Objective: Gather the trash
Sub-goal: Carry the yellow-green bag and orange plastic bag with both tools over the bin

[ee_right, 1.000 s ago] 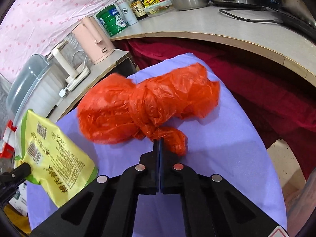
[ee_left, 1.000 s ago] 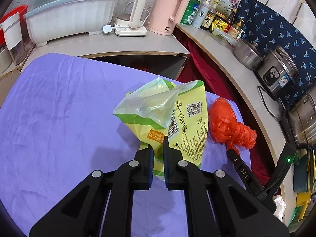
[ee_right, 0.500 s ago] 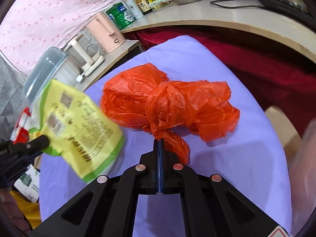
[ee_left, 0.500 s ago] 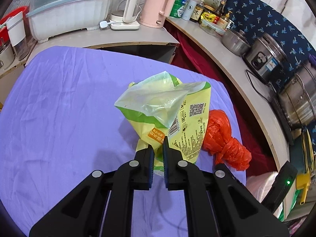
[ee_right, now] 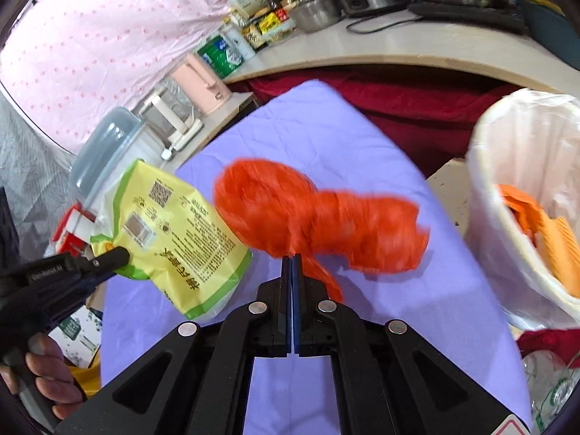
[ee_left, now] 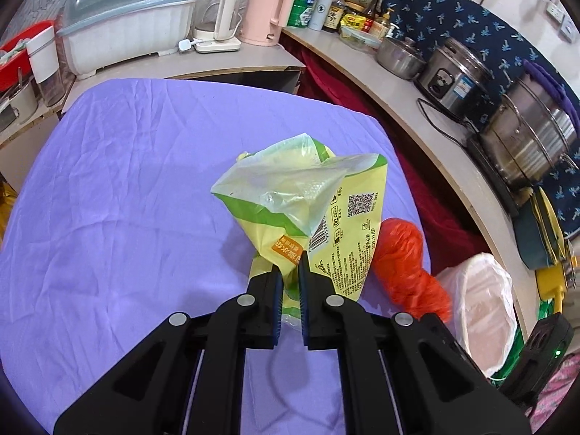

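Note:
My left gripper (ee_left: 290,259) is shut on the lower edge of a yellow-green snack bag (ee_left: 326,214), which hangs lifted above the purple-covered table (ee_left: 127,199). My right gripper (ee_right: 292,258) is shut on the knotted tail of an orange plastic bag (ee_right: 311,217), also lifted and blurred by motion. The same orange plastic bag (ee_left: 406,264) shows to the right in the left wrist view. From the right wrist view, the snack bag (ee_right: 174,232) hangs at the left in the left gripper (ee_right: 117,255). A white-lined trash bin (ee_right: 522,210) stands off the table's right edge, with orange scraps inside.
The bin (ee_left: 482,308) sits between the table and a curved counter (ee_left: 435,137) carrying a rice cooker (ee_left: 453,79), steel pots and bottles. A pink kettle (ee_left: 268,11), clear kettle and covered dish rack (ee_left: 127,29) line the far counter. A hand (ee_right: 43,380) grips the left tool.
Both grippers have carried their bags toward the table's right edge and slightly upward. The white-lined trash bin has come into both views.

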The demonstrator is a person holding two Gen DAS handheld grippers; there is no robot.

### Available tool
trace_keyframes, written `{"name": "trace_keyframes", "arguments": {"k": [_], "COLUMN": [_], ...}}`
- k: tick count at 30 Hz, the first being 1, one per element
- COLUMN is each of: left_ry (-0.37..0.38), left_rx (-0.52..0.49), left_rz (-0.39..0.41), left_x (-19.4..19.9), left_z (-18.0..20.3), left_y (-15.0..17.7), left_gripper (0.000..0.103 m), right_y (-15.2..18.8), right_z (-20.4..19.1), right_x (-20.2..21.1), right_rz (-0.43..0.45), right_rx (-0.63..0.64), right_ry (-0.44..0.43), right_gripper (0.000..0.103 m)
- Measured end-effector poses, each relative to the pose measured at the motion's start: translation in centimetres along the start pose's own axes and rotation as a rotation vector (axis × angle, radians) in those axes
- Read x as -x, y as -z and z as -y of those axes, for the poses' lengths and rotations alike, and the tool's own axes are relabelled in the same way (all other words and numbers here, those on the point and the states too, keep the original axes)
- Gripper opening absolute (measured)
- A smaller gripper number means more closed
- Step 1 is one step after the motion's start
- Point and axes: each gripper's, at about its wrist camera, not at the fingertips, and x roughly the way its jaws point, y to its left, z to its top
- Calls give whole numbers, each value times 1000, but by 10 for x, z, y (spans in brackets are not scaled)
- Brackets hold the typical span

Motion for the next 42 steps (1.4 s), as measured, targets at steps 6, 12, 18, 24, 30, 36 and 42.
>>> {"name": "trace_keyframes", "arguments": {"k": [6,12,18,24,30,36,42], "left_ry": [19,5,-20,-42,-45,-41,-23], "left_rx": [-49,-47,-7,15,5,-17,-39], "left_rz": [30,42,58,53,33,24,36], "left_x": [33,46,53,46,36,36,47], "left_z": [15,13,-4,-14,-11,-4,4], "left_y": [20,33,32,24,23,29,33], "left_gripper": [7,7,7,7,7,7,7], "right_y": [14,32,43,41,44,47,37], "right_z": [-1,4,21,36,30,26,14], "right_x": [42,38,8,-24,-34,-28,5], "right_rz": [32,-8,-55,-93,-90,-98,-25], "right_rx": [10,21,24,5,47,53,53], "right_ry": [10,44,87,114,131,124,97], "right_gripper": [1,18,41,41,30,9,8]}}
